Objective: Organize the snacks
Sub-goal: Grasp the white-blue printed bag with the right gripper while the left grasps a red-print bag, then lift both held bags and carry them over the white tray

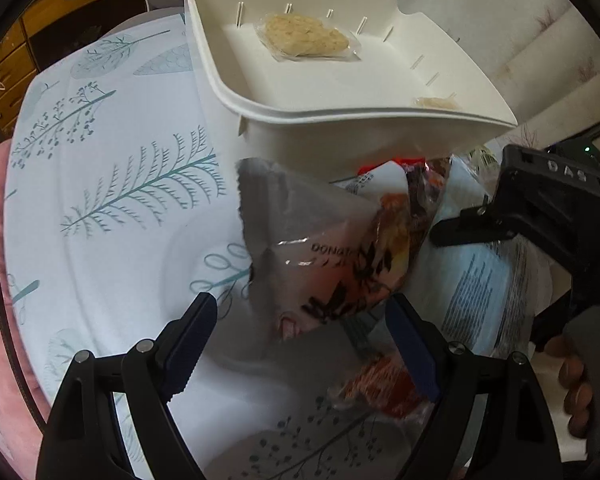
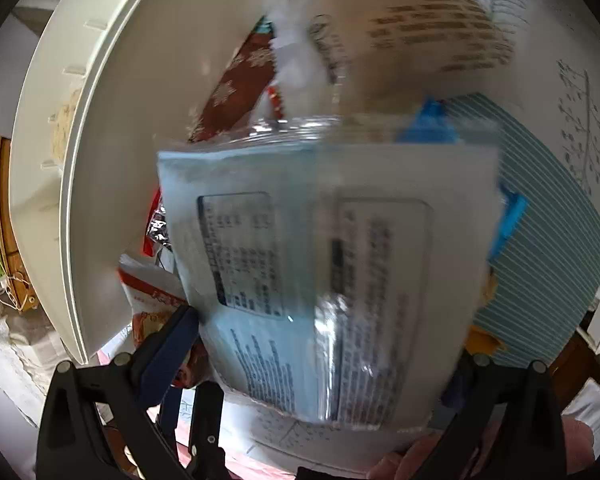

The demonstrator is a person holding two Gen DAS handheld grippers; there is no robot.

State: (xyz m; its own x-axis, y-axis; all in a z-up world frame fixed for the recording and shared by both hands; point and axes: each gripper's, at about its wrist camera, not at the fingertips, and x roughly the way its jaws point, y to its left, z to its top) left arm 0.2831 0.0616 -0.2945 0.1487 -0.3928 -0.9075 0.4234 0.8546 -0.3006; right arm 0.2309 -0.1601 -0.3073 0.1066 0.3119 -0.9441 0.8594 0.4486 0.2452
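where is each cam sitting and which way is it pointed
Left wrist: on the left gripper, looking steeply down at a snack packet and white bin; own fingers, right gripper and a hand show.
Right wrist: on the right gripper, steeply down at a pale blue packet; own fingers show.
Shared: bin, pale blue packet, leaf-print tablecloth.

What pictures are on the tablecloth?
The tablecloth is white with teal-grey leafy branches and sprigs, best seen in the left wrist view.

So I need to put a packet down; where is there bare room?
Free: the leaf-print tablecloth left of the white bin, and most of the bin's floor beside the wrapped cracker. Crowded: below the bin, where snack packets pile between the left tool and right tool.
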